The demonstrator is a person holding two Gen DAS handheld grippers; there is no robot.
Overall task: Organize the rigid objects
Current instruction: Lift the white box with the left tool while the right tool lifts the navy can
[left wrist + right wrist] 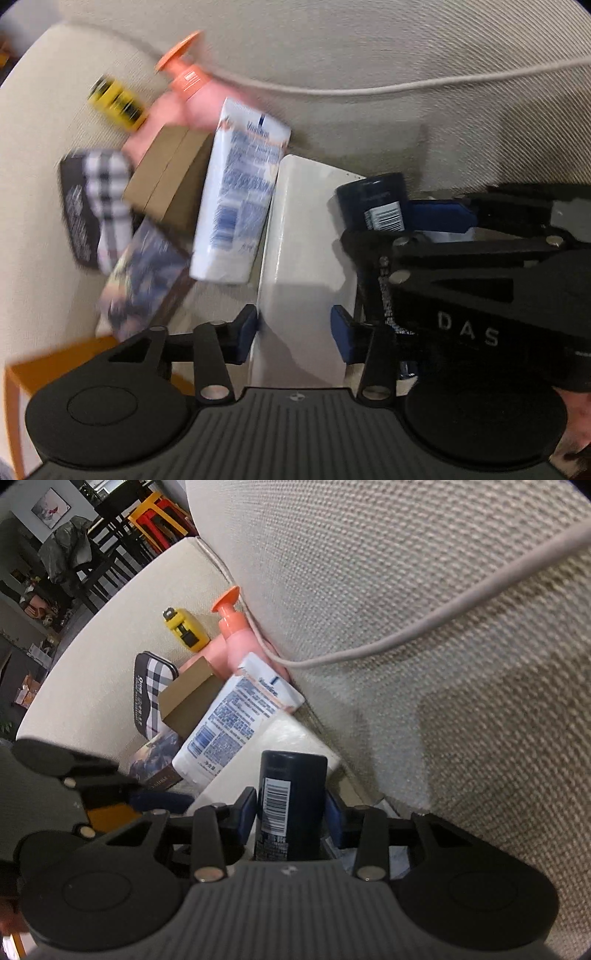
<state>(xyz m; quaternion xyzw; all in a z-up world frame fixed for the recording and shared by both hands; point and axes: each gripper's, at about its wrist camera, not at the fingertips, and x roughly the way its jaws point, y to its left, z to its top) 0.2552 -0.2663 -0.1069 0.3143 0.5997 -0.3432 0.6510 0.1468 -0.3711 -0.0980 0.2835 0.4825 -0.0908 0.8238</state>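
While the left hand-held gripper (295,328) clamps the white box (306,236) steady, the right hand-held gripper (291,805) grips the dark-blue bottle (291,797) — apparently for placing beside the sofa backrest (406,627).

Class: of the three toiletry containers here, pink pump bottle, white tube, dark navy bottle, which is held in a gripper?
The dark navy bottle: it sits between the right gripper fingers, barcode facing the camera. The pink pump bottle and white tube lie loose on the sofa.
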